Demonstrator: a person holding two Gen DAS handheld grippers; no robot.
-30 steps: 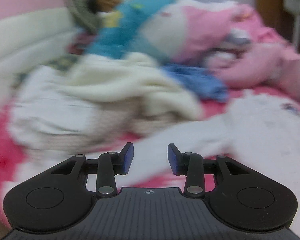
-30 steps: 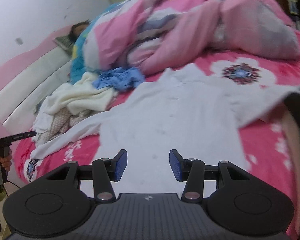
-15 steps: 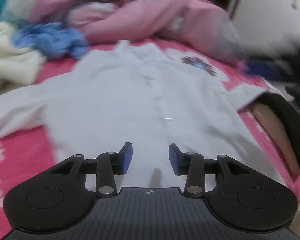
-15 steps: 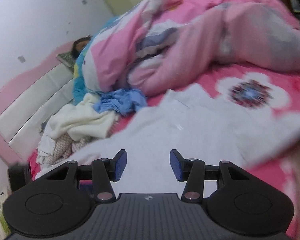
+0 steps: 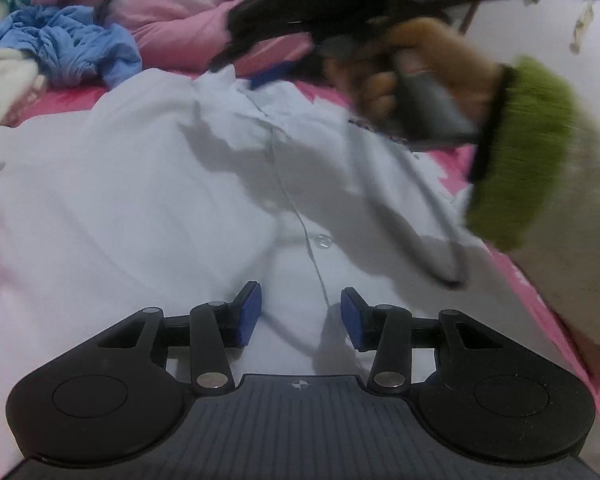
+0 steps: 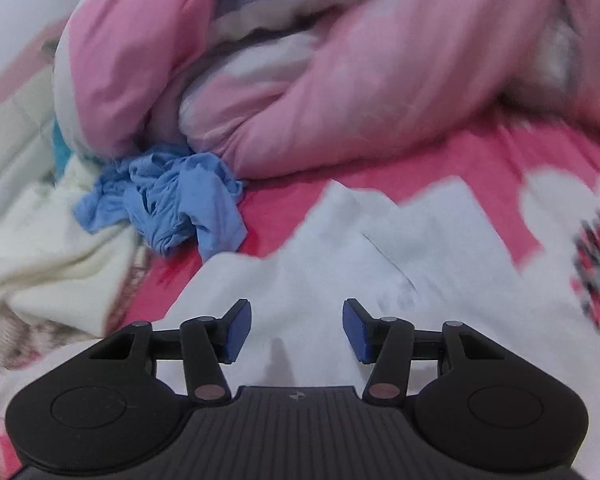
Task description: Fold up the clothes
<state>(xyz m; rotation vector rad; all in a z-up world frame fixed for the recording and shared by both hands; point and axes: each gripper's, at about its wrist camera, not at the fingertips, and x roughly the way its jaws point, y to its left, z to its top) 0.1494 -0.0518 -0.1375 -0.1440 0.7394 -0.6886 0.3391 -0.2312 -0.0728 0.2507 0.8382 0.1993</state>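
A white button-front shirt (image 5: 148,184) lies spread flat on the pink floral bedsheet (image 6: 292,188) (a crumpled blue garment (image 6: 172,204) sits just beyond its shoulder). The left gripper (image 5: 301,316) hovers over the placket, its jaws having just been opening, nothing between them. The right gripper (image 6: 297,330) hangs near the collar, jaws just closing a little yet still apart and empty.

White button-up shirt (image 5: 148,200) is spread flat, front side up, on the pink floral bed (image 6: 380,168), collar at the far end, placket buttoned, sleeves out sideways.
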